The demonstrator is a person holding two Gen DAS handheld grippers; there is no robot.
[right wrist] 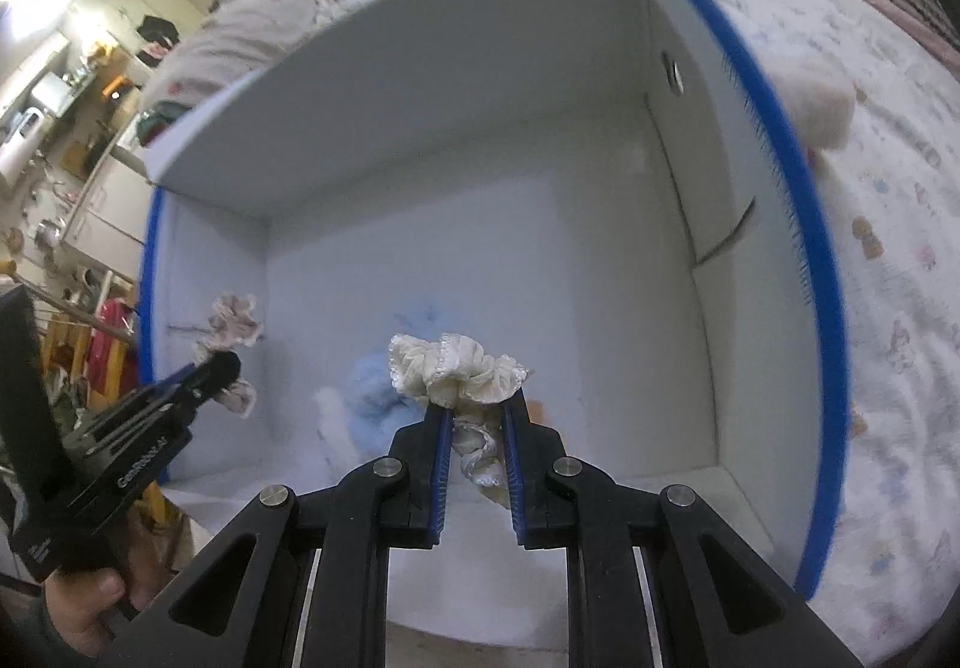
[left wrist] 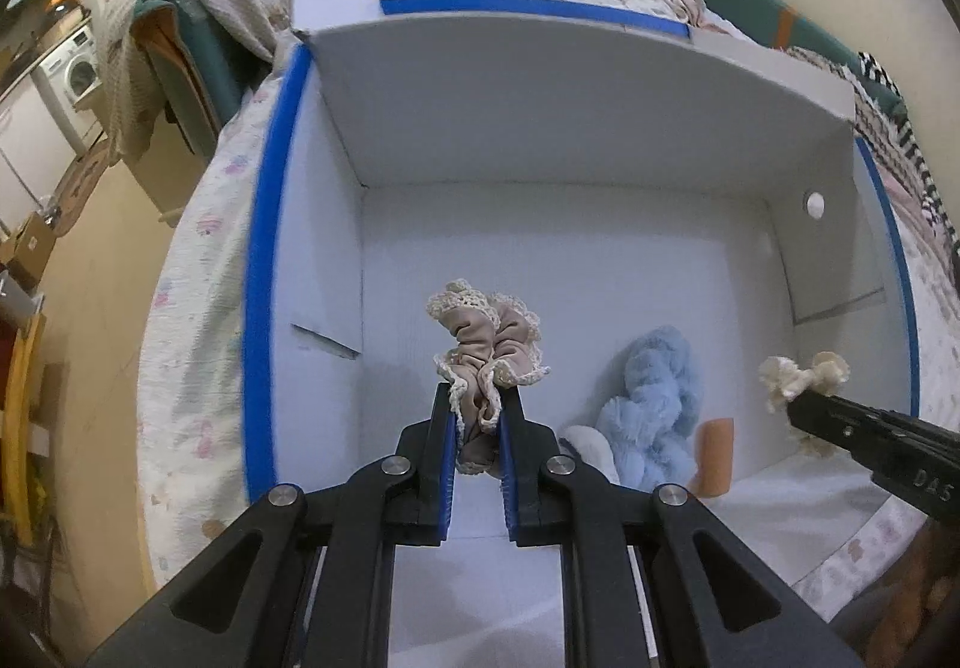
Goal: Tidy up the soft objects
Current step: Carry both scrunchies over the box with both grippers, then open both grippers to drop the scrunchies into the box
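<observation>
The left gripper (left wrist: 478, 416) fingers (left wrist: 443, 416) are pinching a beige scrunchie (left wrist: 486, 344) over the middle of a white box (left wrist: 540, 116). The right gripper (right wrist: 477, 422) fingers (right wrist: 516, 428) are clamping a cream scrunchie (right wrist: 456, 368) above the same box. A blue fluffy toy (left wrist: 654, 404) is lying on the box floor at four o'clock from the beige scrunchie in the left wrist view. The box is sitting on a bed (right wrist: 888, 260).
</observation>
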